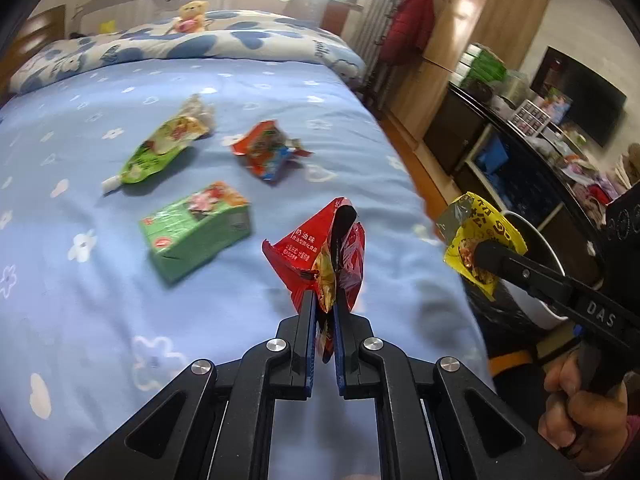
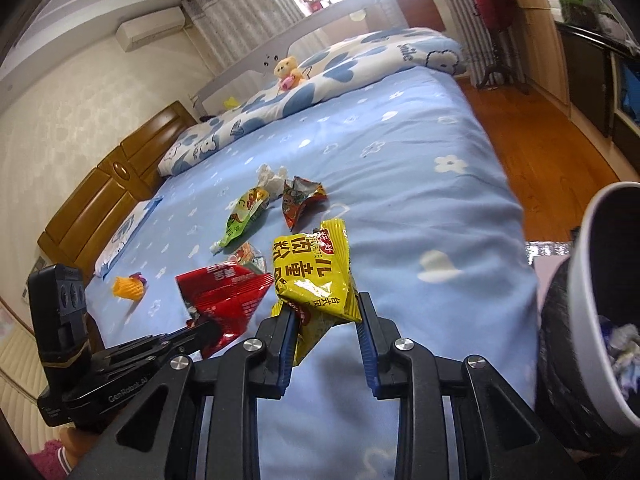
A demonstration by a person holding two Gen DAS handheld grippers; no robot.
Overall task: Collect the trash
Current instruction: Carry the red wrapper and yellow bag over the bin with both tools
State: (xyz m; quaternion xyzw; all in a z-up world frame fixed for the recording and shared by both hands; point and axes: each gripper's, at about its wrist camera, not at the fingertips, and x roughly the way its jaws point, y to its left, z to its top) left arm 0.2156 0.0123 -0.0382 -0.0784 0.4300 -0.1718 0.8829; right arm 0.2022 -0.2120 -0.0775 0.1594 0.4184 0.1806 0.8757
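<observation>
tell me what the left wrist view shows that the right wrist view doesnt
Only the left wrist view shows the dark screen on the wall and the person's hand on the right claw's handle.

Only the right wrist view shows the orange foam net on the sheet, the air conditioner and trash inside the bin.

Both show the red wrapper in the left claw, the yellow packet in the right claw, and the green pouch.
</observation>
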